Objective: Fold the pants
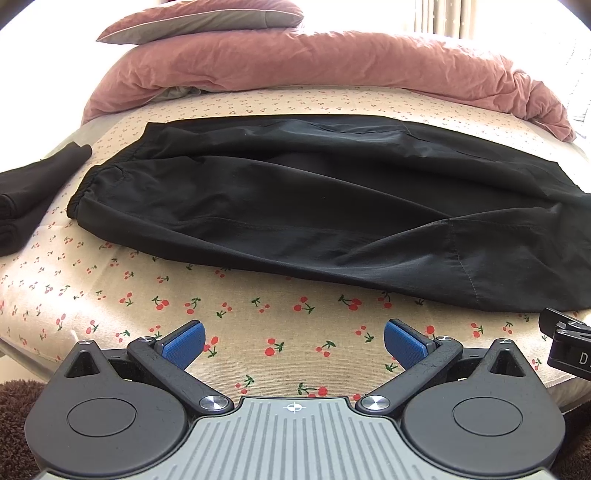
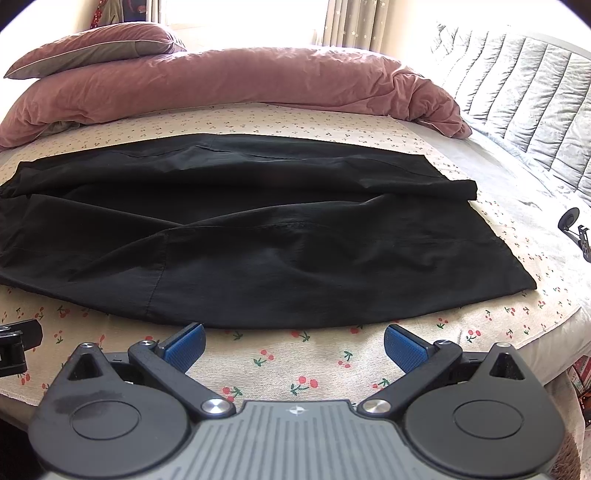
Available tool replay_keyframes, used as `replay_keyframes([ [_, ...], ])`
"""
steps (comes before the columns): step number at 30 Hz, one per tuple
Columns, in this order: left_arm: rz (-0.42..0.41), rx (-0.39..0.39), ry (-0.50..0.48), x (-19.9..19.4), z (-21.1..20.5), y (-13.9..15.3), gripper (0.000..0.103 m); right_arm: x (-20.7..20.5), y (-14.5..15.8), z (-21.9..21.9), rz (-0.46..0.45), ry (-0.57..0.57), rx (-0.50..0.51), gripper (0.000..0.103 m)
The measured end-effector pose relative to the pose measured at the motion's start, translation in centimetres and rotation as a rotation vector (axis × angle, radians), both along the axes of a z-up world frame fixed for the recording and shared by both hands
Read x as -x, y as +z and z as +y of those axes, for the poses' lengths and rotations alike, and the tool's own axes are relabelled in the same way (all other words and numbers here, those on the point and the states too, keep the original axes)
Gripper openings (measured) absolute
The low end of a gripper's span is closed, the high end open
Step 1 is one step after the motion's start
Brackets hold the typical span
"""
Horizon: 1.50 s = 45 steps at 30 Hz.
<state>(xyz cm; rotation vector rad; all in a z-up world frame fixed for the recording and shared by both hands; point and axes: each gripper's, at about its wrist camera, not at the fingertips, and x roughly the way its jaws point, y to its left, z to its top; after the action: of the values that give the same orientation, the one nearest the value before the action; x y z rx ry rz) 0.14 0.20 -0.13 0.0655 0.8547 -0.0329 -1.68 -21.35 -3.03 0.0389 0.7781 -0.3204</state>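
Observation:
Black pants lie flat across the cherry-print sheet, with the elastic end at the left and one layer over the other. They also show in the right wrist view, ending at the right in a straight edge. My left gripper is open and empty, hovering over the sheet just short of the pants' near edge. My right gripper is open and empty, its blue pads just short of the pants' near hem.
A pink duvet and pillow are piled behind the pants. Another dark folded garment lies at the far left. A grey quilted headboard stands at the right. A small black stand sits near the right edge.

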Motion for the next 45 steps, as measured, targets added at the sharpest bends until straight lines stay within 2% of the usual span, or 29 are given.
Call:
replay_keyframes([
  [27, -0.007, -0.013, 0.005, -0.6, 0.2, -0.2, 0.103, -0.2, -0.2, -0.1, 0.000, -0.004, -0.004, 0.103],
  [31, -0.038, 0.003, 0.018, -2.5, 1.7, 0.0, 0.103, -0.4, 0.1, -1.6, -0.027, -0.015, -0.001, 0.103],
  [36, -0.050, 0.072, 0.039, -5.3, 4.8, -0.1, 0.103, -0.5, 0.9, -4.3, -0.099, -0.011, 0.078, 0.103],
  [38, -0.062, 0.057, 0.056, -6.1, 5.7, -0.2, 0.103, -0.8, 0.8, -5.5, -0.091, -0.027, 0.088, 0.103],
  [45, -0.058, -0.006, 0.070, -8.8, 9.9, -0.8, 0.103, -1.7, -0.1, -9.2, -0.005, -0.038, -0.025, 0.103],
])
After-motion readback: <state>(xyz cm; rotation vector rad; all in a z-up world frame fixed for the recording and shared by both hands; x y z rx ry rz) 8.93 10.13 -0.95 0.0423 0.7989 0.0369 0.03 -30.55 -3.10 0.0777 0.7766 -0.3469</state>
